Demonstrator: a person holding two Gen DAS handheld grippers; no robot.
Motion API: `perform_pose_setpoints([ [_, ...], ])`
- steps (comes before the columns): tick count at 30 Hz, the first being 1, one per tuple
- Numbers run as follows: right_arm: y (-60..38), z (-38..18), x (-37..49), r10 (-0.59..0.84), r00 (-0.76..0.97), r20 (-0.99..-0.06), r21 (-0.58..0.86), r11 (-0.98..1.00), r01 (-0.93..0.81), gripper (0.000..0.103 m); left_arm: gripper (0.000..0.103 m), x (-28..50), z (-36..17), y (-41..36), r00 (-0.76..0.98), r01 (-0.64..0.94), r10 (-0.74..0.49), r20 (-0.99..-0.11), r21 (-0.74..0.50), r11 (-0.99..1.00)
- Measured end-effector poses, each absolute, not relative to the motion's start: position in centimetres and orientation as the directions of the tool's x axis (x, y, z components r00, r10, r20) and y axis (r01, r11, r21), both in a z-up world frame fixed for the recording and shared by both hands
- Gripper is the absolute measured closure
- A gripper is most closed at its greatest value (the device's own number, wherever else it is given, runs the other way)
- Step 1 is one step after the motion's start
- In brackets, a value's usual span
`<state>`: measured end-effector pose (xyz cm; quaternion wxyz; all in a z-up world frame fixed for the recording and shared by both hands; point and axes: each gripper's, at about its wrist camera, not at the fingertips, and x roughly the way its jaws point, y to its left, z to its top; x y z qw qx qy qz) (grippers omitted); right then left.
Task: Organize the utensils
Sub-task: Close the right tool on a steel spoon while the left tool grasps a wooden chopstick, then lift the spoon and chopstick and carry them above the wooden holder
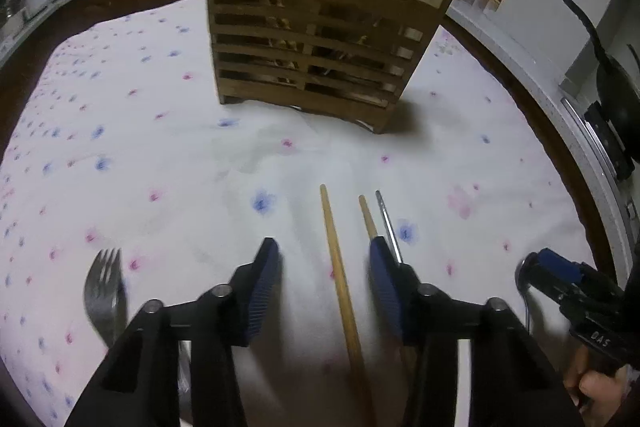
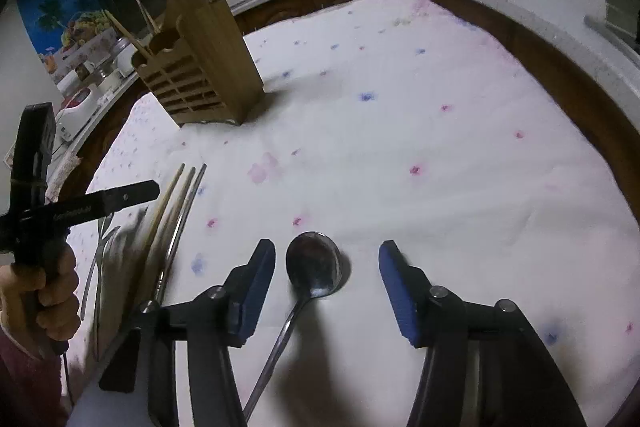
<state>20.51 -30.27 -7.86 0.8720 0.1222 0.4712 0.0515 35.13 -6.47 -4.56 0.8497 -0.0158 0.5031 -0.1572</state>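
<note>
Utensils lie loose on the white cloth with pink and blue flower prints [image 1: 168,147] that covers my table: a shiny steel spoon with a dark, rounded bowl [image 2: 314,265] sits between the blue-padded fingers of my right gripper [image 2: 327,283], its thin handle running back toward me, and the jaws stand wide apart with nothing held. My left gripper [image 1: 324,287] is just as wide open and empty, straddling a pale wooden chopstick [image 1: 340,275] that points away from me; a second wooden chopstick [image 1: 367,215] and a slim metal chopstick [image 1: 385,217] lie just beside it on the right, passing under the right finger. A grey steel fork [image 1: 103,291] rests near my left side, tines pointing far. On the far part of the cloth stands the brown slatted wooden utensil holder [image 1: 316,63], upright, with wooden and metal sticks leaning out of its compartments.
</note>
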Motion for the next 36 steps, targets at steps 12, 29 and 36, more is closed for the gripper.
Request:
perform_pose_setpoints([
  [12,-29.2,-8.1,21.3,0.227,0.540,-0.810,0.254,0.967,-0.025,0.095,0.083,37.0,-6.3,-9.0,0.405,0.339,-0.226,-0.886,-0.084,0.937],
  [29,-29.6,-5.4,19.6,0.246,0.590,-0.769,0.290,0.957,-0.021,0.099,0.100,35.2,-3.6,-6.7,0.428,0.348,-0.320,-0.845,-0.173,0.921],
  [36,-29.2,-3.7,18.8,0.247,0.622,-0.743,0.292,0.956,-0.031,0.099,0.100,34.0,-1.3,-4.2,0.471,0.321,-0.355,-0.808,-0.218,0.922],
])
